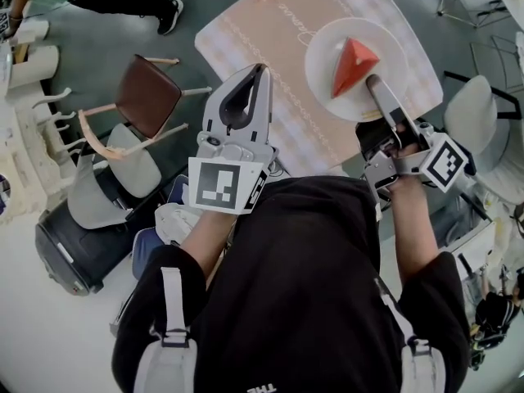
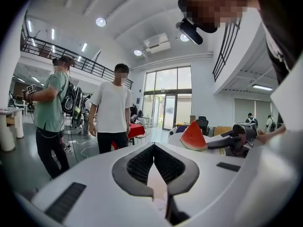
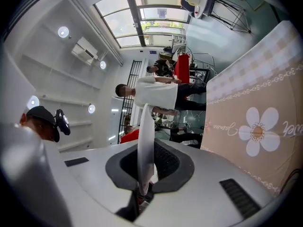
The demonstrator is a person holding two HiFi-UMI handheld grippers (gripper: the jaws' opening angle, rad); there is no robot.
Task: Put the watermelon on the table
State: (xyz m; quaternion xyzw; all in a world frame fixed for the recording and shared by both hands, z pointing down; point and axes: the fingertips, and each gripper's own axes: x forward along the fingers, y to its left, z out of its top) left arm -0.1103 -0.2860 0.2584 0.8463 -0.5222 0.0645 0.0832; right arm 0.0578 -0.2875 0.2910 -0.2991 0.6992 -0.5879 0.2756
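White and empty, the left gripper (image 1: 259, 72) has its jaws closed together at the table's (image 1: 246, 31) near edge. To its right, the watermelon (image 1: 354, 64) sits on a plate (image 1: 323, 47) whose rim the right gripper (image 1: 374, 82) pinches. This looks like the carrying step; next, lower the plate flat onto the table.

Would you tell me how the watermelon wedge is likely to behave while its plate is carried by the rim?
The watermelon wedge seems to sit point up on its curved rind, so it may rock or tip. The plate looks smooth, so the wedge could slide if tilted. With the right tongs pinching only one rim, the load probably pulls the far side down.
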